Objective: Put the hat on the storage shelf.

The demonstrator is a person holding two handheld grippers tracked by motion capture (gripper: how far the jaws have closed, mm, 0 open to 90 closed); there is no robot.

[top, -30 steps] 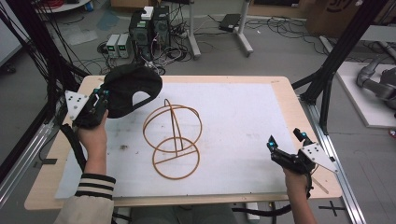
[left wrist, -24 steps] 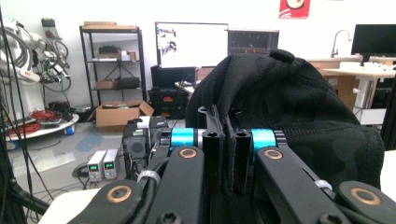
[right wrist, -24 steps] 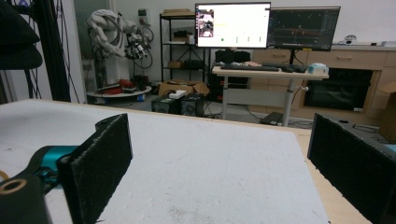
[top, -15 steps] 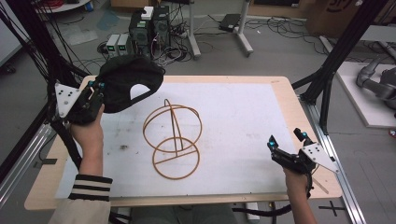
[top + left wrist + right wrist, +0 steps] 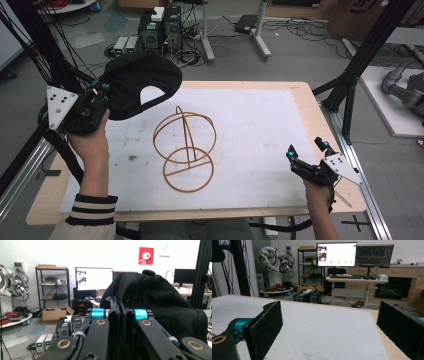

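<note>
Black fabric cap [image 5: 137, 82] — pinched by the left gripper [image 5: 100, 90], above-left of the copper wire stand [image 5: 185, 147], probably for hanging there; right gripper [image 5: 306, 155] spread.

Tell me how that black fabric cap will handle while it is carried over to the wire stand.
The black fabric cap probably keeps its domed shape, though its pinched edge looks soft between the left tongs. It seems light, hanging from one grip. The thin brown wire stand may tip if bumped.
</note>
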